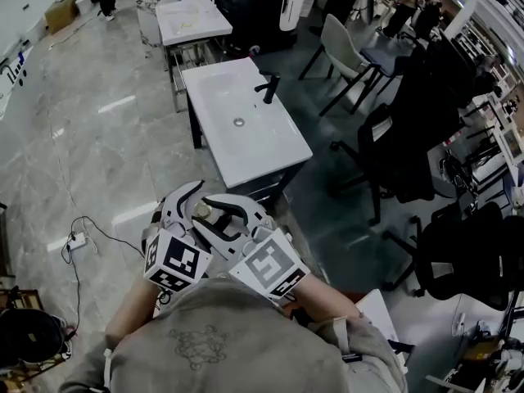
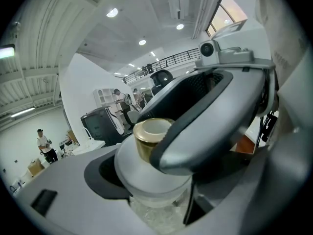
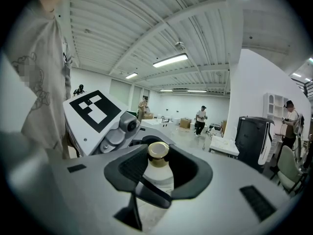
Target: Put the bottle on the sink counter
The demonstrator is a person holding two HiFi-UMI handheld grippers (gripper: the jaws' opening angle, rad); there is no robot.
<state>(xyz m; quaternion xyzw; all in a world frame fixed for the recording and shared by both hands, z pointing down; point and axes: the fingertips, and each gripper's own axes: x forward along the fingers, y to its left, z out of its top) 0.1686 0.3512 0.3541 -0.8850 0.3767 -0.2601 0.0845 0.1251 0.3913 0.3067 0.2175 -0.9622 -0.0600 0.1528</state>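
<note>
A: Two grippers on one bottle?

B: Yes. The left gripper [image 1: 184, 207] and the right gripper [image 1: 233, 215] are pressed close together low in the head view, just in front of the person's chest. The bottle [image 1: 202, 212] stands upright between them with its gold cap on top.

A: How does the right one hold it?

B: The right gripper view shows the dark pads clenched round the bottle [image 3: 157, 163] just below the cap, one on each side. The left gripper's marker cube [image 3: 93, 109] sits at 10 o'clock from the cap.

A: And the left?

B: The left gripper view has its jaws closed against the pale body of the bottle [image 2: 152, 136], lower down. One looped jaw of the right gripper [image 2: 215, 97] crosses the cap from 2 o'clock.

A: So the bottle is nowhere near the counter?

B: It is in the air, gripped by both tools. The white sink counter [image 1: 254, 150] lies at 12 o'clock from them, well apart. Its black faucet [image 1: 268, 88] stands at the basin's far right edge, and the drain [image 1: 238, 122] is in the middle.

A: Anything else around?

B: A pale chair [image 1: 344, 47] stands at 1 o'clock beyond the counter. A power strip [image 1: 78, 240] with its cable lies on the grey floor at 9 o'clock.
</note>
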